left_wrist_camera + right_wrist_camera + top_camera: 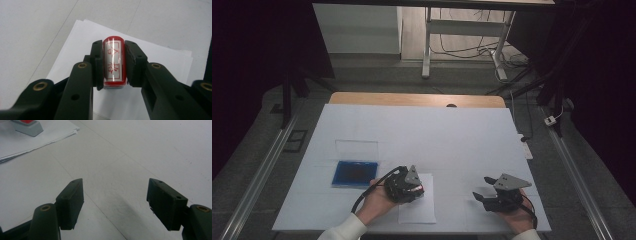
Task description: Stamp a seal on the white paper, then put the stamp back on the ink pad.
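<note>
A red stamp (113,63) with a white label and red characters sits clamped between the jaws of my left gripper (113,50), which is shut on it. In the high view my left gripper (420,189) is over a small stack of white paper (418,206) at the table's front centre. From the right gripper view, the stamp's grey base (27,127) appears to rest on the paper (47,135). My right gripper (482,188) lies low over the table at the front right. Its jaws (115,192) are open, with bare white tabletop between them.
A blue ink pad (354,173) with its clear lid (357,148) folded back lies left of the paper. The white table cover (437,135) stretches to a wooden edge at the back. Desk legs and cables stand on the floor beyond.
</note>
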A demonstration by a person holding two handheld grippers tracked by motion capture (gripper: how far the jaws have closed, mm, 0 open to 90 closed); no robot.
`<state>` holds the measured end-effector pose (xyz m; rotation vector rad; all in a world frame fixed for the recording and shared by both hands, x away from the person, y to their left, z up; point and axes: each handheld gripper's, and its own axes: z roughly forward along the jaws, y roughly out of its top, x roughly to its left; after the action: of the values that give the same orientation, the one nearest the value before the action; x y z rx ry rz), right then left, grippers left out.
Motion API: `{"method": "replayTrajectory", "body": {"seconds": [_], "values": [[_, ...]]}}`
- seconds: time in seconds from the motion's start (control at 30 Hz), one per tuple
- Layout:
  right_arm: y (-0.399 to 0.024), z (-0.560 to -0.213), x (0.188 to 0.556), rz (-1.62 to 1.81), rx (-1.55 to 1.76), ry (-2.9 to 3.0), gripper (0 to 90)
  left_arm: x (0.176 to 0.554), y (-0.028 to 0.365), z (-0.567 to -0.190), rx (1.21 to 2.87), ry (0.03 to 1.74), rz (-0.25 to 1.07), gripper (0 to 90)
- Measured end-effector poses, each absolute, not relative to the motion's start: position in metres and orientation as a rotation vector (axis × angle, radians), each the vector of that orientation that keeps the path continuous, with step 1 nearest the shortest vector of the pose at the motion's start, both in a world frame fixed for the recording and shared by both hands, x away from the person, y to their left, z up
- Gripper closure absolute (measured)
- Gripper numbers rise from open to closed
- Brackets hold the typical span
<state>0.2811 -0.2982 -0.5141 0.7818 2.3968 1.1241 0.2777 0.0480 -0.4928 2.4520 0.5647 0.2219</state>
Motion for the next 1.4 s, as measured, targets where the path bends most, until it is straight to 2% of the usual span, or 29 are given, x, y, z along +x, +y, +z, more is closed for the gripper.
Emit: {"method": "replayTrajectory", "body": {"seconds": [0.67, 1.4], "values": [[-0.299, -0.514, 0.281, 1.128, 0.777, 2.393, 29.2, 0.278, 0.069, -0.471, 2.319, 0.586, 0.199, 70.3], [-0.299, -0.513, 0.28, 1.133, 0.765, 2.381, 29.5, 0.281, 0.122, -0.445, 2.224, 0.693, 0.245, 70.3]]}}
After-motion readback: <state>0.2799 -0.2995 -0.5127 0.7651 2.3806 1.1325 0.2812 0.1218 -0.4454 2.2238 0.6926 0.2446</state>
